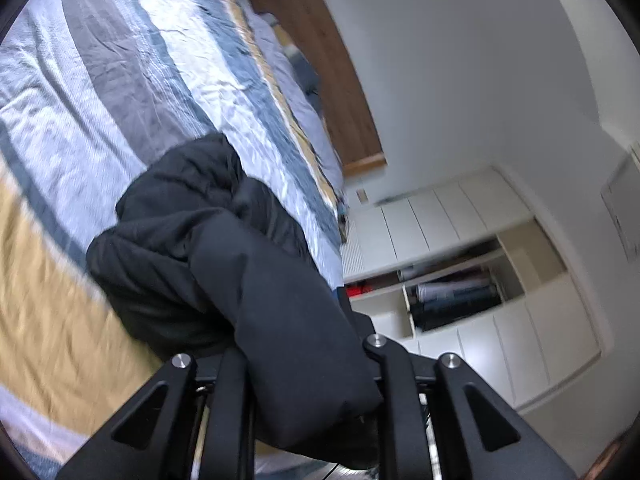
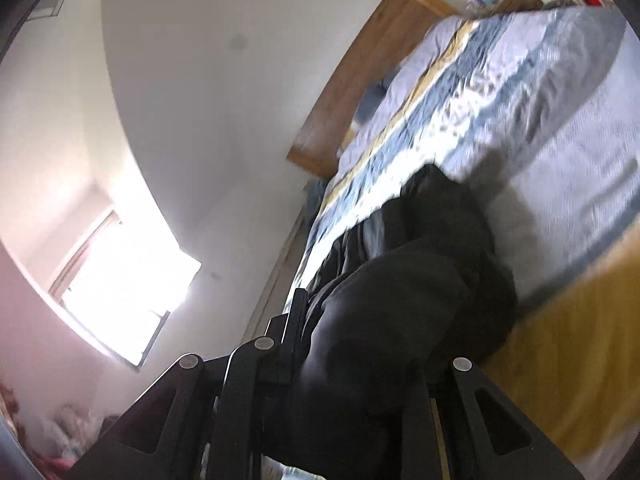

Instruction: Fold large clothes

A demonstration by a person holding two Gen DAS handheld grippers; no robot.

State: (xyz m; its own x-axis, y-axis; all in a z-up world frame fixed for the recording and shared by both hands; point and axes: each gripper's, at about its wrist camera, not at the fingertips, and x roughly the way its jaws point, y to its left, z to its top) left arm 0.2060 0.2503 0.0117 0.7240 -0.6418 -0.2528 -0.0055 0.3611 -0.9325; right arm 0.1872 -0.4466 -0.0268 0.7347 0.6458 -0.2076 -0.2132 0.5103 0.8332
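Two grippers, one black garment (image 1: 224,248) between them. Left gripper (image 1: 308,380) clamped on a thick padded end of the cloth, perhaps a sleeve or a hem; right gripper (image 2: 352,360) likewise pinched on a bulky dark fold. Rest of the garment bunched in a heap on the striped bedspread (image 1: 120,80), near the edge of the bed, trailing up from the heap into both sets of fingers. Behind, a wooden headboard (image 1: 320,60) against the white wall; off to one side a white cupboard (image 1: 460,240) with open shelves; on the other a bright window (image 2: 128,280).

Judged from this: early in the fold, still at the lifting and spreading stage, nothing yet laid flat or doubled over. Next, probably, need to draw the two held ends apart, shake the heap loose and lay it out smooth across the bedspread before any crease. Much motion blur, so exact edges hard to tell.
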